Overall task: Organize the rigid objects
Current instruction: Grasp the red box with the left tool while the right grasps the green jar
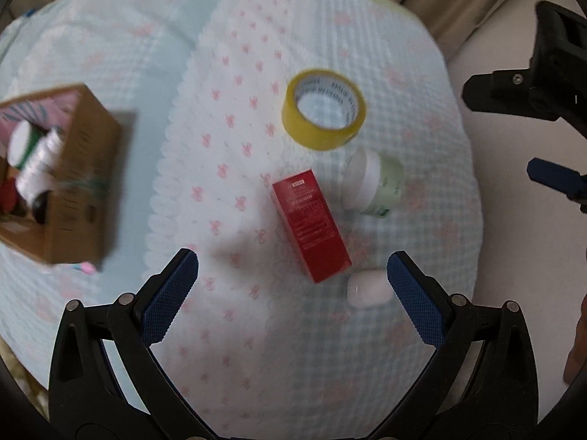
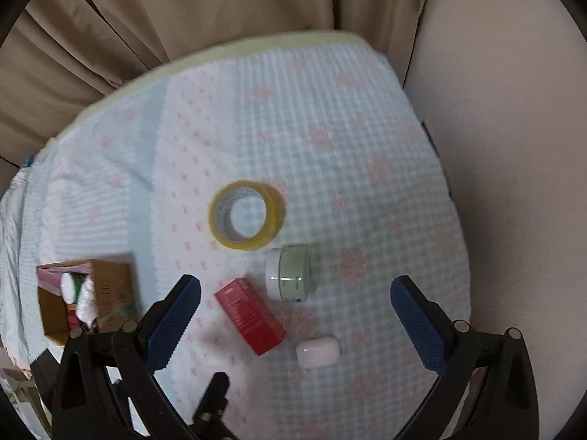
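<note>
Both the left gripper point(image 1: 292, 267) and right gripper point(image 2: 295, 291) hover spread apart, empty, above the red box point(image 1: 310, 225), tape roll point(image 1: 324, 108), jar point(image 1: 374, 183) and what looks like a white earbud case point(image 1: 368, 289); the cardboard box point(image 1: 79, 187) sits far left.

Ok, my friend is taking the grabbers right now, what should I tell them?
Left gripper: open, empty, above the cloth.
Right gripper: open, empty too.
Brown cardboard box on the left already holds some bottles.
Left out on the blue checked cloth: yellow tape roll, green jar with white lid lying on its side, red rectangular carton, small white rounded case.
Probably those four go in the box next.
</note>
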{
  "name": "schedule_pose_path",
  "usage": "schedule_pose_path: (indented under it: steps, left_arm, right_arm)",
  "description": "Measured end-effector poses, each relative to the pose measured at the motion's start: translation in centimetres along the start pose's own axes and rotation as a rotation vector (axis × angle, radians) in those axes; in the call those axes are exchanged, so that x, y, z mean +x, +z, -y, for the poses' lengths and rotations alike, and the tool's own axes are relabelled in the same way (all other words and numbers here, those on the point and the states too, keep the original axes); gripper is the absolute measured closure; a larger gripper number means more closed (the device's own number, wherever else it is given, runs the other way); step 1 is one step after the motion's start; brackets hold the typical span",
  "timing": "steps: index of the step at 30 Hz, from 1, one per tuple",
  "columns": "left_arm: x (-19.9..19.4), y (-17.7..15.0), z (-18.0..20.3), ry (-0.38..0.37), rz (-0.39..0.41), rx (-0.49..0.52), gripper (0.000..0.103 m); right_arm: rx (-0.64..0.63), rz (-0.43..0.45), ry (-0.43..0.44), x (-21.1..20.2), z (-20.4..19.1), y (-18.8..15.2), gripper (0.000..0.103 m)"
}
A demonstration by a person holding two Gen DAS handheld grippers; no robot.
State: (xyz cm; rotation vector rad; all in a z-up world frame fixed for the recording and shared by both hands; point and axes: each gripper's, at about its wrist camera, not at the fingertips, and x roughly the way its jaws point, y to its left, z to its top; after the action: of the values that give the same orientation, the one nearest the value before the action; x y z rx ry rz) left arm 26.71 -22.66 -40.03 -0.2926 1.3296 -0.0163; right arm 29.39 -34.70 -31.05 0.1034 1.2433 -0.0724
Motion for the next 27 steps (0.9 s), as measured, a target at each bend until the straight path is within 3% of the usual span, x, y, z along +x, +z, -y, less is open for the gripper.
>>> schedule_pose_path:
  steps: [2, 10, 15, 17, 21, 24, 27]
  left_arm:
    - [2.3, 0.3, 0.1, 0.012, -0.024, -0.025, 0.004]
    - [9.7, 0.4, 0.0, 0.022, -0.117, -0.117, 0.021]
    - [11.1, 1.1, 0.0, 0.020, -0.111, -0.147, 0.024]
    - [11.6, 1.5, 0.2, 0.022, -0.110, -0.145, 0.035]
    - [11.8, 2.0, 0.6, 0.010, -0.101, -0.131, 0.053]
    - [11.8, 2.2, 0.8, 0.002, -0.104, -0.131, 0.054]
    - [11.2, 2.3, 0.5, -0.019, -0.109, -0.134, 0.056]
  right_arm:
    - [-0.006, -0.031, -0.006, 2.2, 0.1, 0.3, 0.001]
    - [-0.007, -0.205, 0.003, 11.4, 0.2, 0.5, 0.018]
    - [0.024, -0.270, 0.025, 14.5, 0.2, 0.2, 0.028]
    - [0.040, -0.285, 0.030, 15.2, 0.3, 0.1, 0.030]
    - [0.062, -0.312, 0.043, 16.5, 0.4, 0.3, 0.047]
    - [0.056, -0.314, 0.041, 16.6, 0.0, 0.3, 0.060]
    - [0.046, -0.310, 0.025, 16.4, -0.4, 0.1, 0.061]
